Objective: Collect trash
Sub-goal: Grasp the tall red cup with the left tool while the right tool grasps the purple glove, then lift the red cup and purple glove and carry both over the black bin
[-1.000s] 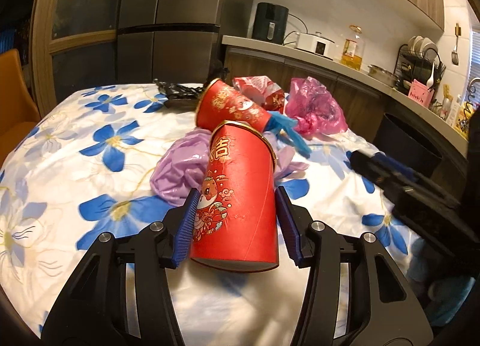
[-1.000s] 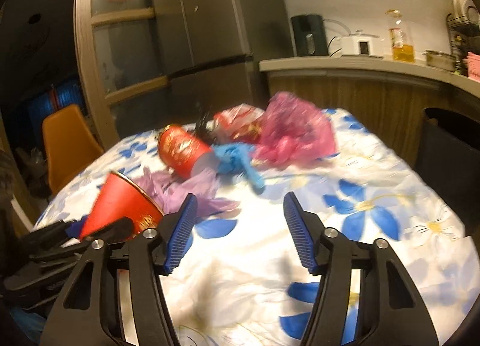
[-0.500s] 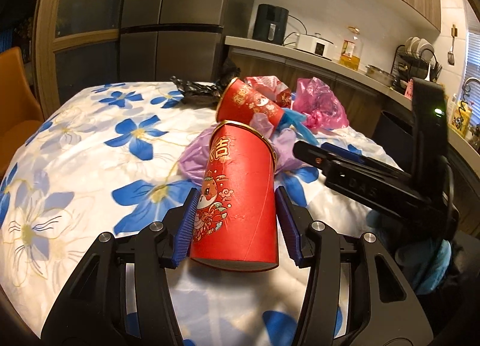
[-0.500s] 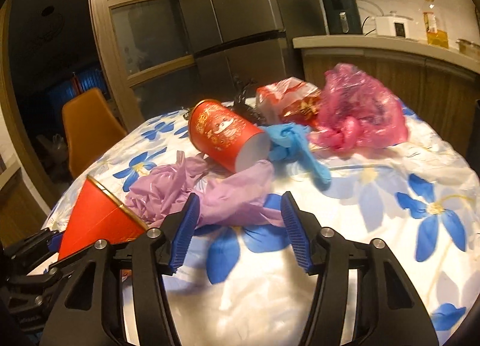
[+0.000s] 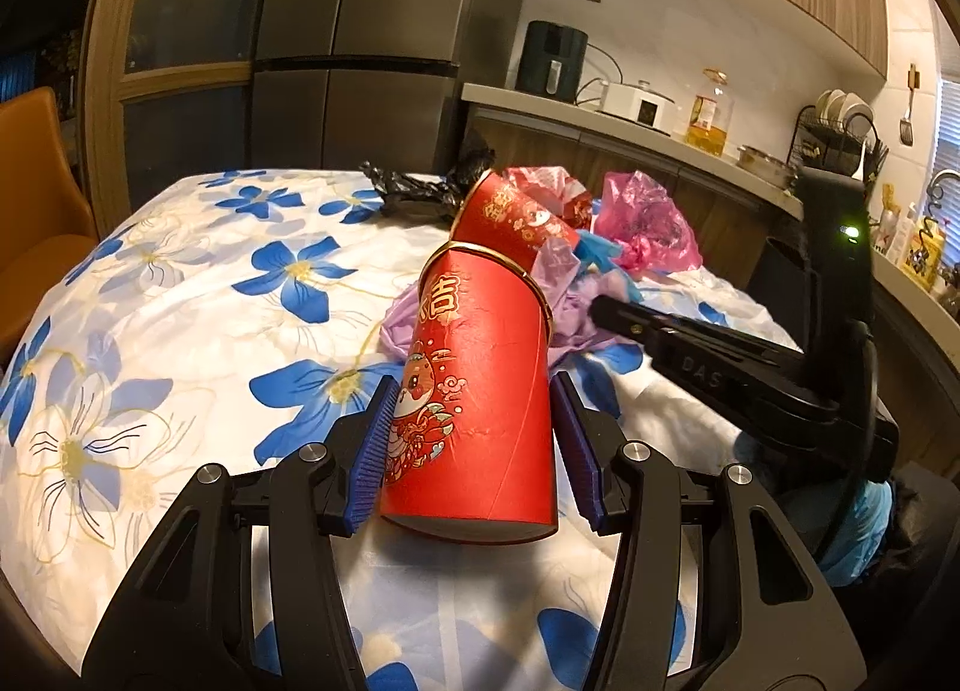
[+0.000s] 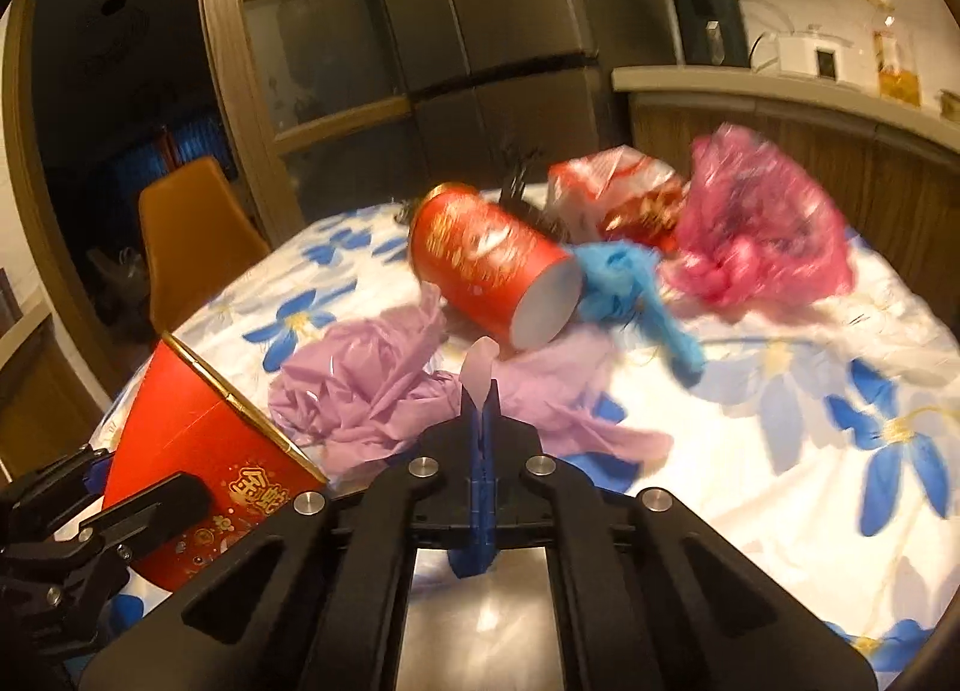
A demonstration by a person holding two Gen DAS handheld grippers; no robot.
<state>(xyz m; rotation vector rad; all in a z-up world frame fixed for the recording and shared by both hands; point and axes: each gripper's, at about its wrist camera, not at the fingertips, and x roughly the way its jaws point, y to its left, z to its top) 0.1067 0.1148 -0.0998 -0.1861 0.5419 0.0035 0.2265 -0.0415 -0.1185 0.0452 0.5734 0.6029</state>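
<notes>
The left tongs [image 5: 474,445] grip a red paper cup [image 5: 474,397] between their blue pads, one pad pressed to each side of the cup's lower body. The cup stands nearly upright in the grip, base toward the camera, gold-rimmed mouth tilted away and up. Its long axis runs forward along the tongs.

The right tongs [image 6: 483,415] are fully closed, their blue pads meeting on a thin tab of a crumpled lilac plastic bag [image 6: 384,385]. The rest of the bag lies bunched on the surface [image 6: 780,421], just ahead of these tongs and spreading to their left — between them and the cup held by the left tongs.

Farther out from the right tongs, straight ahead and past the lilac bag, a second red cup [image 6: 492,265] lies on its side with its pale base facing the camera, so its long axis points roughly toward the tongs. A blue glove [image 6: 630,283] rests against it on the right, and a pink bag [image 6: 762,235] and a red-and-white wrapper [image 6: 624,199] sit beyond. A black bag [image 5: 420,187] lies at the far edge.

Both tongs are occupied; judging by position, the right ones are nearer the remaining pile, and the lying cup would need a grip across its sides.
</notes>
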